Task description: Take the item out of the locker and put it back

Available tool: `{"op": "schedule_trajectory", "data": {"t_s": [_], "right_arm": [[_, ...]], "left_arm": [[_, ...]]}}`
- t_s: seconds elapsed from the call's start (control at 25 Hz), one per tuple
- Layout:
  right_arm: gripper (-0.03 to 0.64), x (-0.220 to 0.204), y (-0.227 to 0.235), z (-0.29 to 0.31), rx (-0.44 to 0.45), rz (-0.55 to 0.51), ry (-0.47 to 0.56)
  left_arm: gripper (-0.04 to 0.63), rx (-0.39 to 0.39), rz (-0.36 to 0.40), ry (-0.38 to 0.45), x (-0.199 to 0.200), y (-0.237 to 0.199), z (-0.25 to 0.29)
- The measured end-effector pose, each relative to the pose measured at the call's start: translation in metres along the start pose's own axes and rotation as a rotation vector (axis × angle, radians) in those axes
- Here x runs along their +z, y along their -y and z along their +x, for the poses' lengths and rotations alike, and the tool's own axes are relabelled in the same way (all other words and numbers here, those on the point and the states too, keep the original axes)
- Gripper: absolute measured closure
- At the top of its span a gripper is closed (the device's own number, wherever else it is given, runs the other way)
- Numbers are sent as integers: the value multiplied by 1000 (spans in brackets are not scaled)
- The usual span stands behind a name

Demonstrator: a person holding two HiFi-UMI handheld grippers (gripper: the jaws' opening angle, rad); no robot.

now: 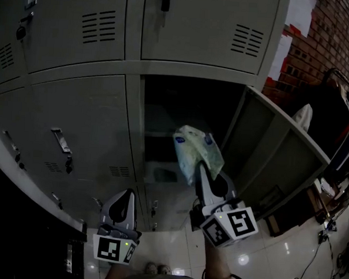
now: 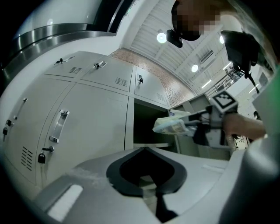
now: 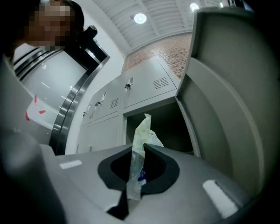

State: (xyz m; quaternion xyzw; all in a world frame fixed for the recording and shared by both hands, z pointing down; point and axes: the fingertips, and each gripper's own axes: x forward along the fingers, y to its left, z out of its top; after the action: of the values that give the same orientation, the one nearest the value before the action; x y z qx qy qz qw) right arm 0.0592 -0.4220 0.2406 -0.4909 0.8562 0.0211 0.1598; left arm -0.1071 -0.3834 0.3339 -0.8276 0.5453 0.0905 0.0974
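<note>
Just outside the open grey metal locker compartment [image 1: 188, 110], the right gripper [image 1: 203, 170] pinches one end of a soft pale green-and-white plastic packet [image 1: 196, 150], its long axis running from the jaws up toward the dark opening, while the left gripper [image 1: 124, 196] hangs lower, jaws pressed together, empty.

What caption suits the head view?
Right gripper holds a soft packet in front of the open locker; left gripper hangs empty below.

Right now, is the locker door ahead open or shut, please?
Open: the door stands swung out to the right, baring the dark compartment behind the packet.
</note>
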Motion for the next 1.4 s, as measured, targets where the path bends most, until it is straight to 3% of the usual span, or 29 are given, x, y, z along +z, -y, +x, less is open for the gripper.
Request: {"op": "schedule_trajectory", "data": {"t_s": [0.12, 0.24, 0.48, 0.64, 0.68, 0.76, 0.8, 1.04, 1.2, 1.28, 1.4], "right_arm": [[606, 18, 22, 68, -17, -42, -21], [606, 8, 48, 128, -60, -112, -123], [606, -17, 70, 178, -89, -154, -238], [581, -25, 76, 182, -124, -148, -230], [521, -23, 76, 182, -123, -129, -213], [313, -17, 74, 182, -110, -68, -174], [290, -15, 75, 182, -106, -50, -163], [285, -11, 78, 180, -101, -40, -155], [285, -11, 82, 168, -100, 38, -140], [285, -2, 72, 158, -60, 70, -108], [285, 17, 44, 135, 19, 36, -56]], "left_arm": [[589, -7, 4, 3, 1, 3, 1], [589, -9, 0, -8, -2, 4, -1], [589, 45, 12, 3, 4, -19, -3], [589, 70, 11, 0, 2, -30, -2], [589, 70, 8, -2, 1, -31, -1], [589, 66, -1, -3, -1, -30, 3], [589, 64, -9, 0, -1, -28, 5], [589, 42, 6, -9, -4, -24, 11], [589, 49, 11, -8, -3, -27, 10], [589, 51, 12, -12, -3, -29, 10], [589, 49, 8, -16, -5, -28, 10]]}}
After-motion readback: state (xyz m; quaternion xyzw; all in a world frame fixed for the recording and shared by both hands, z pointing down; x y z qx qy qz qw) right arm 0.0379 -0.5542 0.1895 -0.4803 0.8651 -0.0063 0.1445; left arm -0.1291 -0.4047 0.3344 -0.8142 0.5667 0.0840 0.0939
